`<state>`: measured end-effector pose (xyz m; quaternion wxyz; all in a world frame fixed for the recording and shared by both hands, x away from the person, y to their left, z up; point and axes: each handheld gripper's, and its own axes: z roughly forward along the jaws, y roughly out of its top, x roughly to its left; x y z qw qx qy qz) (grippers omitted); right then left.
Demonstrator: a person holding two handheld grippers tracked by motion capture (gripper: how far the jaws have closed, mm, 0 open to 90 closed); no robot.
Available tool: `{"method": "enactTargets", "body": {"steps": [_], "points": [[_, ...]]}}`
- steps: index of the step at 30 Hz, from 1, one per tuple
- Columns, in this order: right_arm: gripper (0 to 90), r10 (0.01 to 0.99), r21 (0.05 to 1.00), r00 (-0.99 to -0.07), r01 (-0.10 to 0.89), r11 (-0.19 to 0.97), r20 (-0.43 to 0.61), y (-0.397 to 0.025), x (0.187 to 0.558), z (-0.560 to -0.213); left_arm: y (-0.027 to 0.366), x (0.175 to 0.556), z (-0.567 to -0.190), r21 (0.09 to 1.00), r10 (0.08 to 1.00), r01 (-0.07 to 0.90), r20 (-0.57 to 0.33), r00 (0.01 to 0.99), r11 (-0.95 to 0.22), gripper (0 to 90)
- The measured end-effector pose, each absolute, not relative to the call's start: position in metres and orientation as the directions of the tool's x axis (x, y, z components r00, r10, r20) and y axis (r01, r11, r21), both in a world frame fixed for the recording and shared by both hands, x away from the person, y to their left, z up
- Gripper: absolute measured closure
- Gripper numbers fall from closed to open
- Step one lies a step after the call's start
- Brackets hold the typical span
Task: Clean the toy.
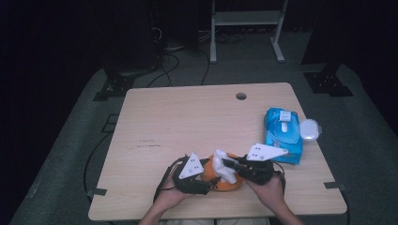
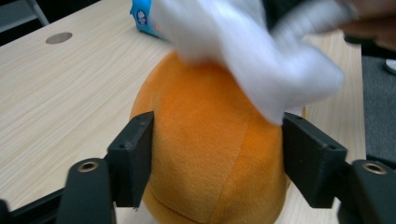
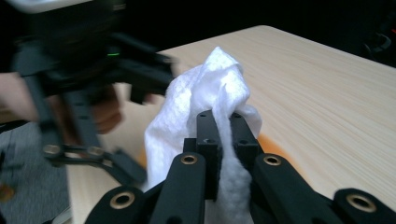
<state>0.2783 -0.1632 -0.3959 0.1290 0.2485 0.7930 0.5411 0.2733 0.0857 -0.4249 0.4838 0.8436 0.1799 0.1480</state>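
Note:
An orange plush toy (image 1: 226, 183) sits near the table's front edge; in the left gripper view its rounded orange body (image 2: 210, 154) lies between the two black jaws. My left gripper (image 1: 210, 183) is shut on the toy from its left side. A crumpled white wipe (image 1: 223, 168) rests against the top of the toy, blurred in the left gripper view (image 2: 261, 60). My right gripper (image 1: 229, 164) comes from the right and is shut on the wipe (image 3: 205, 102), its jaws pinching the cloth tight (image 3: 223, 140).
A blue pack of wipes (image 1: 283, 133) lies at the right of the wooden table (image 1: 187, 122), with a round white lid (image 1: 309, 129) beside it at the table's edge. A cable hole (image 1: 241, 96) is near the far edge.

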Motion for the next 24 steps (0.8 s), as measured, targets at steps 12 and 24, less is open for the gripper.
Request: {"method": "enactTargets", "body": {"steps": [12,24], "points": [[84.9,0.527,0.919,-0.842,0.294,0.264,0.118,-0.168,0.281,-0.404,0.088,0.275,-0.425,0.863,0.451,0.172,0.071,0.890,-0.474,26.8],[84.9,0.553,0.912,-0.814,0.346,0.219,0.176,-0.182,0.286,-0.411,0.102,0.282,-0.428,0.858,0.545,0.236,0.059,0.837,-0.456,37.5]]}}
